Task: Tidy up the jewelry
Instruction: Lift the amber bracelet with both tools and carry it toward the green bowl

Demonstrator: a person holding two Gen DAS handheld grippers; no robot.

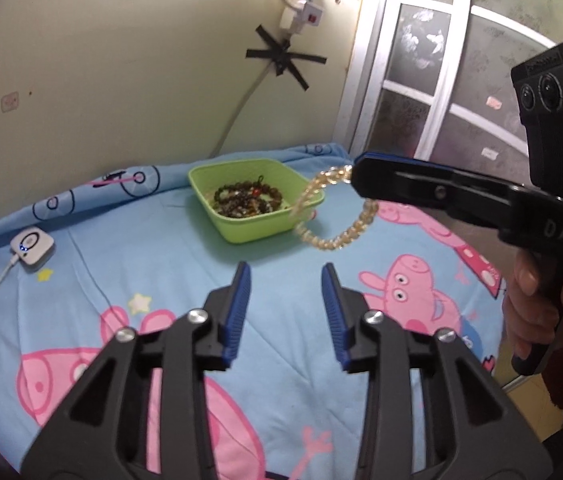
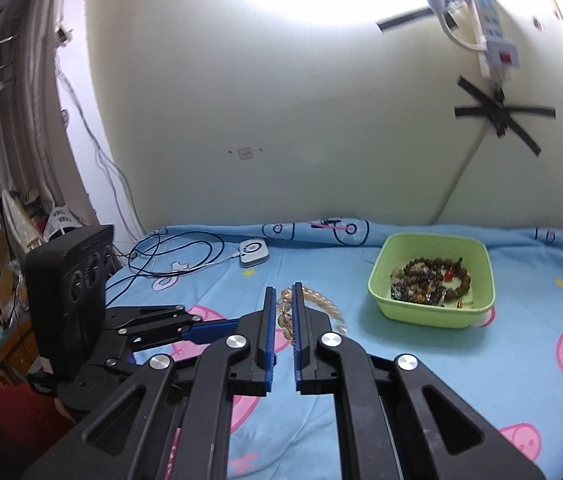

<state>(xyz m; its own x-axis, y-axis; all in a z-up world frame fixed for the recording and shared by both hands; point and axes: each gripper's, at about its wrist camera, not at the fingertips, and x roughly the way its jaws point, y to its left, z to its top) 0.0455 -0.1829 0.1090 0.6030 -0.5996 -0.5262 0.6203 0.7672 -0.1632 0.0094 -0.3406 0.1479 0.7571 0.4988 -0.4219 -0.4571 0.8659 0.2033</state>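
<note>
A pale yellow beaded bracelet (image 1: 335, 236) hangs in the air from my right gripper (image 1: 355, 176), which is shut on it, just right of a green bowl (image 1: 237, 228). The right wrist view shows the bracelet (image 2: 323, 304) pinched between the blue pads, with the green bowl (image 2: 477, 280) ahead to the right. The bowl holds dark beaded bracelets (image 1: 247, 200), also shown in the right wrist view (image 2: 425, 282). My left gripper (image 1: 285, 276) is open and empty above the bedspread, short of the bowl; it shows at the left of the right wrist view (image 2: 191, 330).
A blue cartoon-pig bedspread (image 1: 153, 264) covers the surface. A small white device (image 1: 32, 249) with a cable lies at the left; it also shows in the right wrist view (image 2: 253, 252) with black cables. A wall stands behind, a window frame (image 1: 377, 80) at the right.
</note>
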